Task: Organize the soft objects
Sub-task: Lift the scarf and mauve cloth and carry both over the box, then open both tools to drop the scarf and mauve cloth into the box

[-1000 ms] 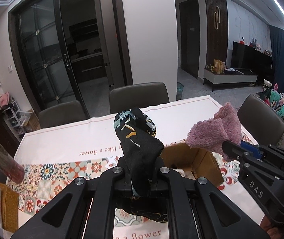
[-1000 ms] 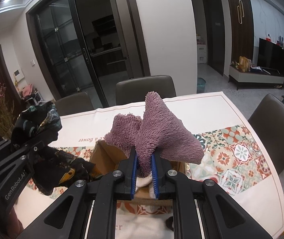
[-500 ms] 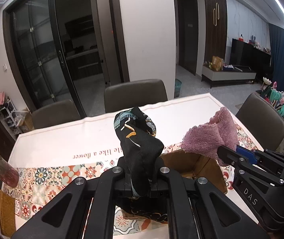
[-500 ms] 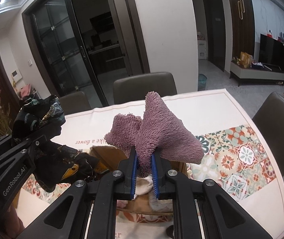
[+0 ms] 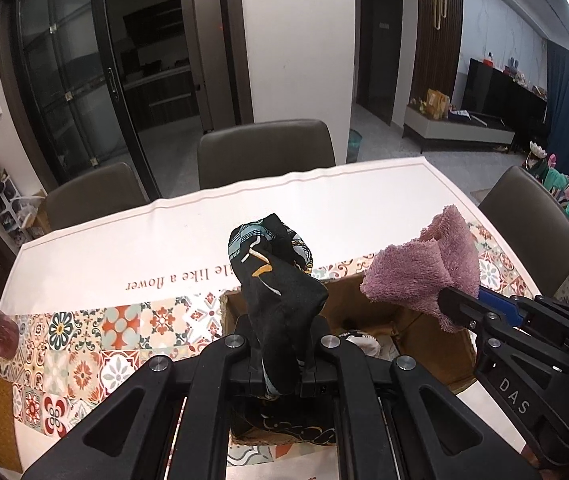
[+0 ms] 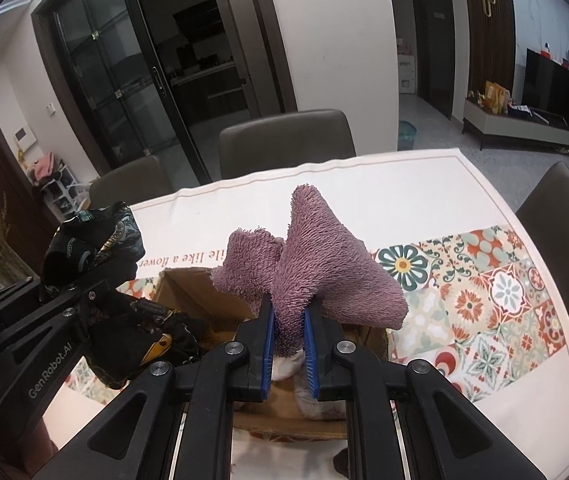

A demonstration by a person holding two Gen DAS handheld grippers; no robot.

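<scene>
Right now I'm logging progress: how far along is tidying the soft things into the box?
Done: something white already lies in the cardboard box. In hand: the left gripper clamps a black patterned cloth and the right gripper a purple fluffy towel, both over the box. Left: dropping both in.

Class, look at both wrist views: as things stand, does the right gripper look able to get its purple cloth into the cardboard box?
Probably yes. The right gripper, shut on the purple cloth, hangs right above the open box. The left gripper with its dark cloth crowds the box's other side, not this path.
</scene>
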